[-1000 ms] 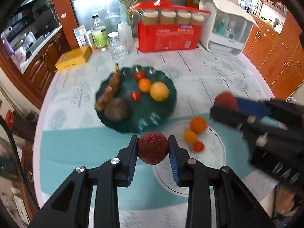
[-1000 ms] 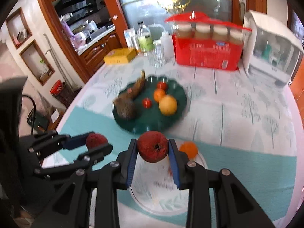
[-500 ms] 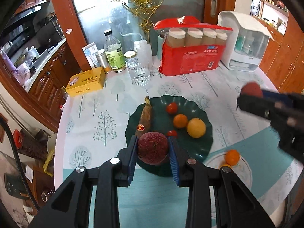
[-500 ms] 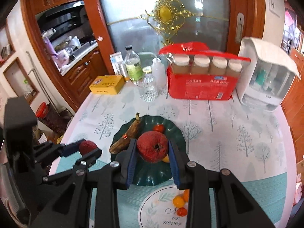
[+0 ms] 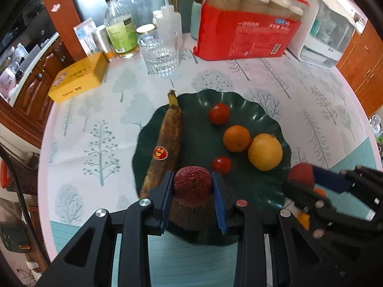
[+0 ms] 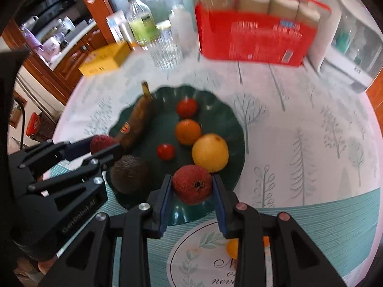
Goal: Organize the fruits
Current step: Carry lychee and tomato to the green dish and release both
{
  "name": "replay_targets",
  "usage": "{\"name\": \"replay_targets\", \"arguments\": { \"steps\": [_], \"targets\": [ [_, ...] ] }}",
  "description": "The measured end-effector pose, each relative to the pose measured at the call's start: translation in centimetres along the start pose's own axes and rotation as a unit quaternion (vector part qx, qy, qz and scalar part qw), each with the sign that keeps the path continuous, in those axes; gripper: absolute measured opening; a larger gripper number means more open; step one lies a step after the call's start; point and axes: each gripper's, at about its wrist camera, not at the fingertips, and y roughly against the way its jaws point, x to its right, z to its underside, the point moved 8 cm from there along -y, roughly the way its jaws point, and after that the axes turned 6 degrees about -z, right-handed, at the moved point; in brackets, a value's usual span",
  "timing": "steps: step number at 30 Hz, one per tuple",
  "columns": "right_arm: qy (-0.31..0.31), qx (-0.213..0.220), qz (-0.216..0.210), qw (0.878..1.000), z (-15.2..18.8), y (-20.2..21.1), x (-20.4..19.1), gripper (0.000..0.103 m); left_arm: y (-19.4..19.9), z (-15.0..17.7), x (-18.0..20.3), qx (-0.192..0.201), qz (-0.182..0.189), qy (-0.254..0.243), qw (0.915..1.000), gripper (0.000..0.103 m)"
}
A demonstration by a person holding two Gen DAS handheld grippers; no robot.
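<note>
A dark red, wrinkled round fruit [image 5: 192, 185] sits clamped between the blue pads of the left gripper [image 5: 192, 189], held above the near part of a dark green scalloped plate [image 5: 239, 100]. Directly beneath it on the plate lies a rough brown round fruit [image 5: 191, 215], partly hidden by the gripper; whether the two touch is hard to tell from this angle.

A second red fruit [image 6: 192, 184], bumpy-skinned with a small dark spot facing the camera, is pinched in the same way by the right gripper [image 6: 192, 189], over the plate's near right edge.

On the plate, a long brown, overripe banana [image 5: 171, 138] with a round red and gold sticker lies along the left side, its stem reaching past the far rim. To its right are a small red tomato [image 5: 219, 113] near the back, an orange tangerine [image 5: 236, 138] touching a larger yellow-orange citrus fruit [image 5: 265, 151], and a smaller red tomato [image 5: 222, 165] in front of them.

The plate rests on a round table [image 5: 323, 91] covered with a white cloth printed with pale trees and a teal band. Nearer the camera lies a white round placemat [image 6: 198, 251] with leaf designs and script lettering; a small orange fruit [image 6: 232, 247] lies on it, mostly hidden behind the right gripper.

At the back of the table stand a clear ribbed glass [image 5: 159, 56], a bottle of pale green liquid [image 5: 121, 31], a yellow box [image 5: 79, 77], a red pack of paper cups [image 5: 246, 31] and a white appliance with a clear front [image 5: 325, 31].
</note>
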Motion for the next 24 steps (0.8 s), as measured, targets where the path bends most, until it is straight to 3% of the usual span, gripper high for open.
{"name": "replay_targets", "arguments": {
  "steps": [14, 16, 19, 24],
  "targets": [
    [-0.009, -0.058, 0.001, 0.998, 1.0, -5.5, 0.1, 0.034, -5.5, -0.2, 1.2, -0.031, 0.022, -0.007, 0.9993, 0.032],
    [-0.003, -0.057, 0.001, 0.998, 1.1, -5.8, -0.2, 0.036, -5.8, 0.0, 1.2, -0.032, 0.022, -0.008, 0.9992, 0.048],
    [0.003, -0.045, 0.003, 0.999, 1.0, -5.6, -0.6, 0.051, -5.5, -0.1, 0.9, -0.020, 0.017, -0.006, 0.9996, 0.068],
    [0.004, -0.039, -0.006, 0.999, 1.3, -5.4, -1.0, 0.052, -4.5, 0.0, 1.2, -0.005, 0.019, -0.009, 0.9998, 0.075]
  ]
}}
